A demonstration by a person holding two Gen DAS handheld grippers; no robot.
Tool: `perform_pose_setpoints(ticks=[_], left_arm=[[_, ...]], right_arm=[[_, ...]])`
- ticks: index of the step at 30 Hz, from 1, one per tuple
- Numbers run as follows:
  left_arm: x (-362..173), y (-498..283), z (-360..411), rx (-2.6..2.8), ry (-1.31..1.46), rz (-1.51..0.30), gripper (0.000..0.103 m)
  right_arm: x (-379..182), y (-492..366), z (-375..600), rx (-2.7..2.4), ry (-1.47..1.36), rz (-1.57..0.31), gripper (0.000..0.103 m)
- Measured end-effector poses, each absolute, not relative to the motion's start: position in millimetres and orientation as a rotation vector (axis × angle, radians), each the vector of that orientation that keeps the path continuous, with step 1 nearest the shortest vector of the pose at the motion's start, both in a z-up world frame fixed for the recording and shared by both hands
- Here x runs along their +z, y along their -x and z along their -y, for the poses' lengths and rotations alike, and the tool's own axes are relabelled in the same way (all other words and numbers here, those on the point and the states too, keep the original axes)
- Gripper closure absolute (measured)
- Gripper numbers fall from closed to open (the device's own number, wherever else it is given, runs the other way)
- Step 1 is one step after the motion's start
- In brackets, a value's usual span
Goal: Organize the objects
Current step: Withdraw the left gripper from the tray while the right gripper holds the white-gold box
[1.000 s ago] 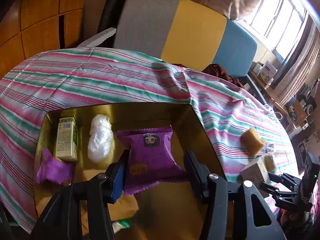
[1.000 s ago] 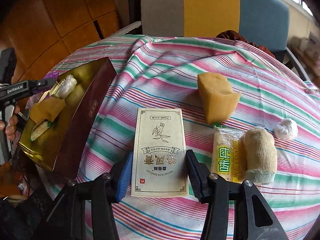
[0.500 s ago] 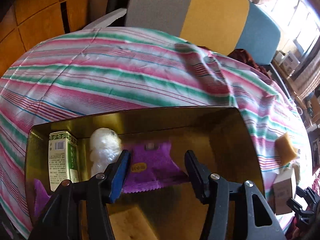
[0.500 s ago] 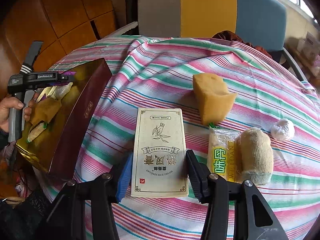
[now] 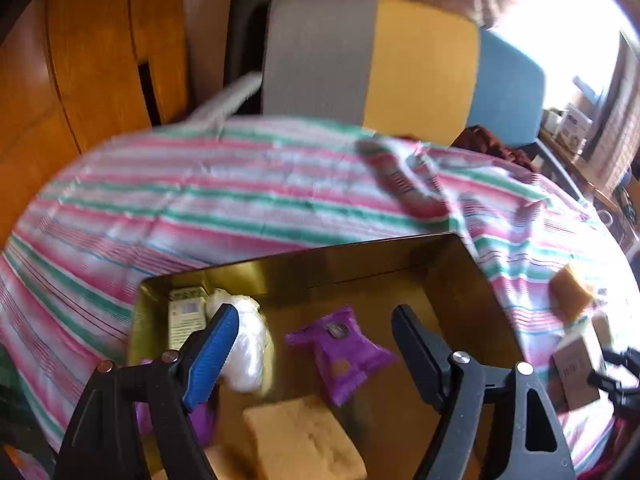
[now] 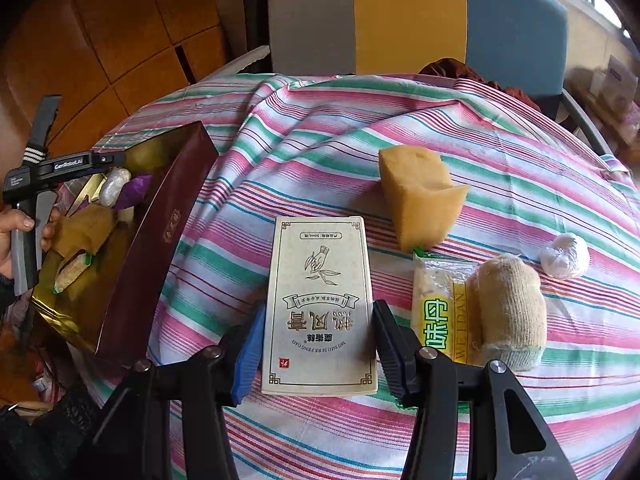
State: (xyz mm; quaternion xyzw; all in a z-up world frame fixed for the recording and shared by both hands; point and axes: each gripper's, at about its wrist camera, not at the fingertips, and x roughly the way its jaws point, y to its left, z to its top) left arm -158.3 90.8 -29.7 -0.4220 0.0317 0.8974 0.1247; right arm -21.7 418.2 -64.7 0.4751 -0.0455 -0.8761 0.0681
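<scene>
while the left gripper (image 5: 312, 344) is held above the gold box (image 5: 472, 280), its jaws are spread wide, having just been opening, and nothing is pinched between them. inside the box, from left to right, a green carton (image 5: 186, 318) and a white wrapped bundle (image 5: 248, 344) are seen against the far wall, a purple packet (image 5: 344, 354) lies loose on the gold floor under the gap of the jaws, and a yellow sponge (image 5: 300, 444) lies nearer the camera. the box is set on the striped cloth (image 5: 240, 200).

in the right wrist view, the same box, with its maroon side (image 6: 160, 240), is seen at the left edge of the cloth, with a hand (image 6: 16, 232) on the left gripper's handle. further right, a cream carton (image 6: 320, 304) lies flat on the cloth between the fingers of the right gripper (image 6: 318, 350); whether the pads press its sides cannot be told. beyond it stands a yellow wedge (image 6: 420, 192), then a green-lettered packet (image 6: 438, 312), a beige roll (image 6: 512, 312) touching it, and a small white ball (image 6: 566, 256).
</scene>
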Motion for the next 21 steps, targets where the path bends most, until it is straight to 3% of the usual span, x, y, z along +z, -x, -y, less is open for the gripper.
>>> perform_pose_setpoints(ticks=[3,14,16,21], left_arm=[[-18,124,-95,2.629,1.123,-0.145,0.022],[-23,41,-106,2.582,1.026,-0.172,0.021],[-27,35,-108,2.577,1.037,-0.166,0.021],[-30,25,-104,2.56,1.053,-0.138,0.02]], right_arm=[[-63,22,-420,-2.645,-1.418,0.166,0.034],[-59,25,-421,-2.659,-1.387,0.226,0.02],[-61,28,-419,-2.639,-1.397,0.228,0.009],[-65,36,-409,-2.673,-1.396,0.165,0.004]])
